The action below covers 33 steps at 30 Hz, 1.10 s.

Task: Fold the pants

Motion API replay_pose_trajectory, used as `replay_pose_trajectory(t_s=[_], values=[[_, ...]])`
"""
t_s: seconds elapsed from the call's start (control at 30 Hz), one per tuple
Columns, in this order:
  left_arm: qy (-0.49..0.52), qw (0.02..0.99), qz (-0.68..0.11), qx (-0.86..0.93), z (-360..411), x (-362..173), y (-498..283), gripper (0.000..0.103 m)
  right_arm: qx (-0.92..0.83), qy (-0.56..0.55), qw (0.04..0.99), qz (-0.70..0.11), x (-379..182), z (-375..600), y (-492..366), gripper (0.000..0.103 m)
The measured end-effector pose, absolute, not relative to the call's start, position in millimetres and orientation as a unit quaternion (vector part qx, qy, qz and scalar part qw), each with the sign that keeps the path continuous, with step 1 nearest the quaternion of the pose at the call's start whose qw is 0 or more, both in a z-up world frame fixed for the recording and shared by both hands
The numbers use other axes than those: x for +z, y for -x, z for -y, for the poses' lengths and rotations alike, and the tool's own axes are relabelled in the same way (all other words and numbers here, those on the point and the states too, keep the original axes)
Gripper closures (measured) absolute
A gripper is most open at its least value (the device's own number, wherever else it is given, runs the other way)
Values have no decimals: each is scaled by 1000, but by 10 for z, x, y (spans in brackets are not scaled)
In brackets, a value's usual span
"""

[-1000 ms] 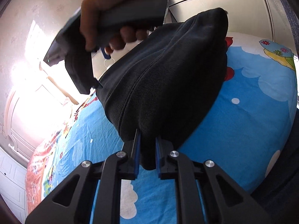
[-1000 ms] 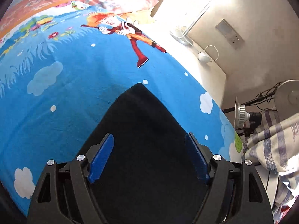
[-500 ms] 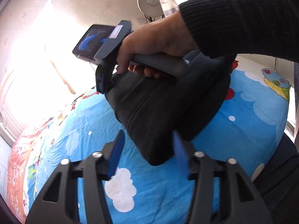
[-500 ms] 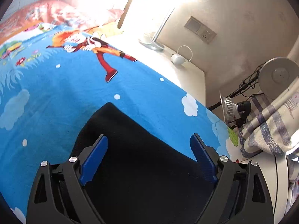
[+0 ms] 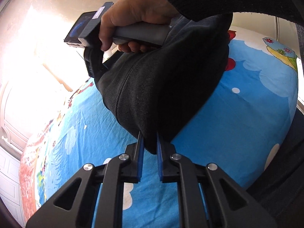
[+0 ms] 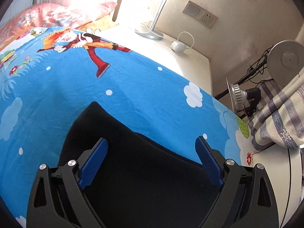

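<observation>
Dark folded pants (image 5: 161,79) are lifted off a blue cartoon bed sheet (image 5: 247,104). My left gripper (image 5: 148,135) is closing, and its blue pads pinch the lowest fold of the pants. In the left wrist view a person's hand (image 5: 133,15) holds the right gripper's handle (image 5: 140,33) over the far end of the pants; its fingers are hidden there. In the right wrist view my right gripper (image 6: 151,140) is opening wide. The pants (image 6: 142,171) lie under and between its pads, which stand apart from the cloth.
A pink pillow (image 6: 57,15) lies at the head of the bed. A white bedside table (image 6: 180,60) holds a lamp base (image 6: 150,33). Striped cloth (image 6: 281,117) and a round lamp head (image 6: 285,58) crowd the right side.
The left gripper opened wide, then shut again on the lower fold of the pants. The right gripper's jaws spread wider and its view rolled toward the bedside table.
</observation>
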<state>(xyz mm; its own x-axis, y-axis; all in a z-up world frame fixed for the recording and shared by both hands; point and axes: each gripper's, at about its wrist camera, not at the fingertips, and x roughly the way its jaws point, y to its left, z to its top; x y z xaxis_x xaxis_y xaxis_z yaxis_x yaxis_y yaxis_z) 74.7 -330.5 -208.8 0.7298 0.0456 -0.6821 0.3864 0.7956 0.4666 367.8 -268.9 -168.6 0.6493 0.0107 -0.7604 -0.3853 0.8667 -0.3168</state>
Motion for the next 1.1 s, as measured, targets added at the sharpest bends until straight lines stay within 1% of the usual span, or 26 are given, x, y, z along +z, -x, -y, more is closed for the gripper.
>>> replay_pose_trajectory(t_s=[0.07, 0.13, 0.17, 0.23, 0.3, 0.33, 0.4, 0.43, 0.5, 0.53, 0.6, 0.67, 0.7, 0.73, 0.77, 0.83, 0.97, 1.1], values=[[-305, 879, -353, -97, 3342, -2094, -733, 92, 116, 246, 873, -404, -1718, 2567, -3742, 15], [-308, 879, -351, -96, 3351, -2104, -716, 92, 89, 269, 867, -410, -1839, 2485, -3906, 15], [-308, 879, -350, -98, 3349, -2096, -707, 92, 73, 263, 870, -410, -1847, 2515, -3988, 15], [-298, 881, -351, -105, 3320, -2057, -688, 93, 35, 219, 886, -407, -1738, 2677, -4076, 15], [-276, 886, -355, -111, 3232, -2021, -686, 91, 51, 149, 902, -403, -1523, 2944, -4003, 15], [-260, 891, -354, -118, 3179, -1980, -673, 87, 67, 129, 904, -402, -1406, 3089, -3906, 15], [-225, 906, -334, -135, 3057, -1822, -608, 87, 73, 120, 914, -381, -1191, 3427, -3567, 14], [-208, 913, -321, -140, 3000, -1734, -575, 80, 58, 120, 922, -364, -1117, 3646, -3358, 14], [-168, 925, -309, -147, 2892, -1573, -596, 67, 6, 116, 926, -360, -1089, 4109, -3025, 14], [-144, 928, -307, -153, 2861, -1490, -633, 67, -23, 100, 923, -371, -1122, 4366, -2887, 14], [-98, 931, -311, -166, 2808, -1373, -805, 67, -59, 57, 917, -391, -1200, 4799, -2617, 19], [-71, 932, -314, -167, 2839, -1277, -1012, 68, -81, 34, 908, -409, -1343, 5077, -2394, 28], [-60, 931, -314, -176, 2888, -1217, -1117, 68, -84, 26, 905, -417, -1442, 5168, -2312, 28], [-57, 930, -312, -184, 2958, -1164, -1226, 68, -75, 11, 903, -424, -1550, 5247, -2251, 31], [-65, 930, -308, -191, 3060, -1106, -1339, 68, -67, -5, 901, -429, -1654, 5307, -2213, 37], [-81, 923, -305, -218, 3318, -1018, -1600, 68, -63, -32, 905, -420, -1727, 5368, -2147, 37], [-91, 902, -339, -252, 3954, -941, -2342, 68, -74, -7, 907, -414, -1732, 5279, -2175, 37], [-118, 874, -391, -263, 4535, -1147, -3058, 69, -77, -3, 908, -412, -1752, 5256, -2166, 37]])
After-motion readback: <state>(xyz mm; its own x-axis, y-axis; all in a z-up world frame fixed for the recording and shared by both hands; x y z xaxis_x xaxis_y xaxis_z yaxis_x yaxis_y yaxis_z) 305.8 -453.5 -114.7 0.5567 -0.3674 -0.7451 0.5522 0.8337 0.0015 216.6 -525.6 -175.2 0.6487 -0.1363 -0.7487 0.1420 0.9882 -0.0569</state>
